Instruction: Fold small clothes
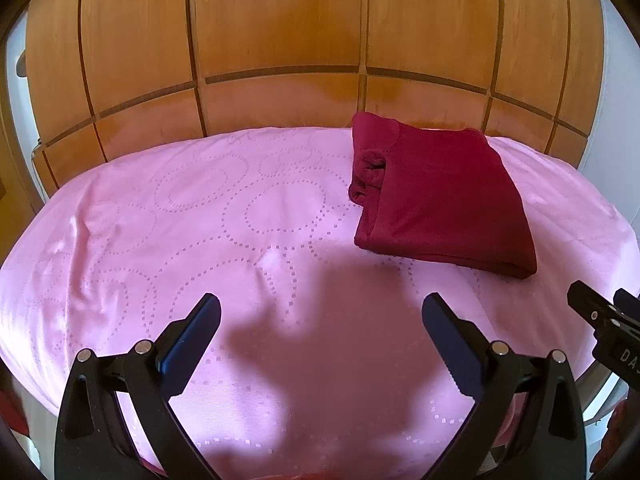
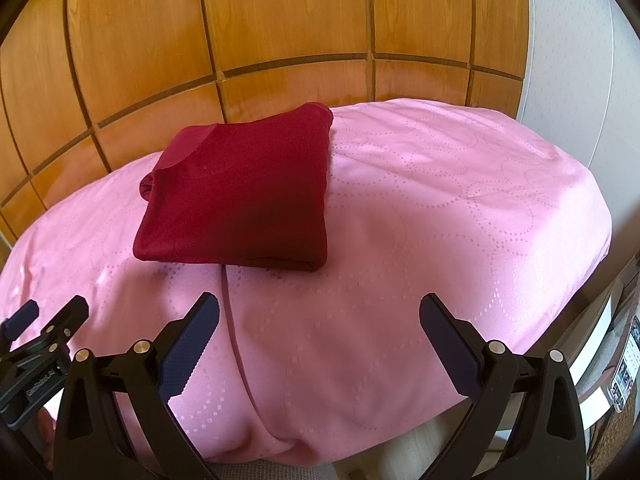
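Observation:
A dark red garment [image 1: 436,196] lies folded into a compact rectangle on the pink cloth [image 1: 200,220], towards the far side; it also shows in the right wrist view [image 2: 240,196]. My left gripper [image 1: 320,308] is open and empty, held above the cloth, near and left of the garment. My right gripper [image 2: 320,308] is open and empty, just in front of the garment's near edge. Each gripper shows at the edge of the other's view: the right one [image 1: 600,320] and the left one [image 2: 44,328].
The pink patterned cloth [image 2: 440,240] covers a rounded surface. A wooden panelled wall [image 1: 280,32] stands right behind it. A pale wall [image 2: 580,80] is to the right, and some items [image 2: 624,368] sit low at the right edge.

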`<state>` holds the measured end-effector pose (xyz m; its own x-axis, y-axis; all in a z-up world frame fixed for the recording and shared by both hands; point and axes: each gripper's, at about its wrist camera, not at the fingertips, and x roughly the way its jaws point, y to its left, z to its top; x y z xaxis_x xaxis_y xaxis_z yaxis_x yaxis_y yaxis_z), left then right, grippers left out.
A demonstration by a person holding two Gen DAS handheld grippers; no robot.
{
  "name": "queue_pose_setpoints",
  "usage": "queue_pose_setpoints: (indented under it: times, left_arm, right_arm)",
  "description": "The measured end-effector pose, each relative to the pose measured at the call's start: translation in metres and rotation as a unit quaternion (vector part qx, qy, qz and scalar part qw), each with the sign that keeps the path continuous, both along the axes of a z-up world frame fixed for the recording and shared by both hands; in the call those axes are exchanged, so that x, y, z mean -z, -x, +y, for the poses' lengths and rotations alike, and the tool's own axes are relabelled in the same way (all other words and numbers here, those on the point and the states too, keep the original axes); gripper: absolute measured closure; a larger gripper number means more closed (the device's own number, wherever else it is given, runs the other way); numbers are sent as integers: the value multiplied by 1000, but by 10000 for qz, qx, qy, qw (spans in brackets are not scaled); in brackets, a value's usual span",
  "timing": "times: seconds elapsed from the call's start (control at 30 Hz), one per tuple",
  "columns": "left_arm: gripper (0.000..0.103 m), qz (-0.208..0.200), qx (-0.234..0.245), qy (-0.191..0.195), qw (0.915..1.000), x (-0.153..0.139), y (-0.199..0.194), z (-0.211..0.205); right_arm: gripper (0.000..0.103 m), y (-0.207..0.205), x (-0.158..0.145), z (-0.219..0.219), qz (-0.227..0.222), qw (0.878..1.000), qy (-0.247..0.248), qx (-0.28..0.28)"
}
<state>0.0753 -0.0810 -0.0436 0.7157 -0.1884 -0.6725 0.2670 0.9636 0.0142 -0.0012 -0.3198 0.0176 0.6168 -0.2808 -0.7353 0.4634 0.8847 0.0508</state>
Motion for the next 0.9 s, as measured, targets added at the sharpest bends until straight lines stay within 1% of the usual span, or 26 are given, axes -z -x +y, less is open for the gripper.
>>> queue_pose_setpoints:
  times: [0.17,0.4,0.67,0.77,0.9]
  left_arm:
    - [2,-6,57,9,10000,-1,1,0]
    - [2,-85,103,150,9998,-2,4,1]
    - [2,-108,265,41,9996,3,5,-7]
    - [2,-13,288,45,9996,6,0,-9]
    - [2,286,218,51,9993,12,-21,-4]
  right_arm:
    - [4,0,0,0,5,10000,-6,-7]
    - [4,-1,1,-1,25,10000,-26,-14]
    - [4,-5,6,-7,104,9999,-71,-3]
    - [4,-6,9,-10,135,9999,-95,19]
    - [4,-13,14,-24,113,9997,-201,107]
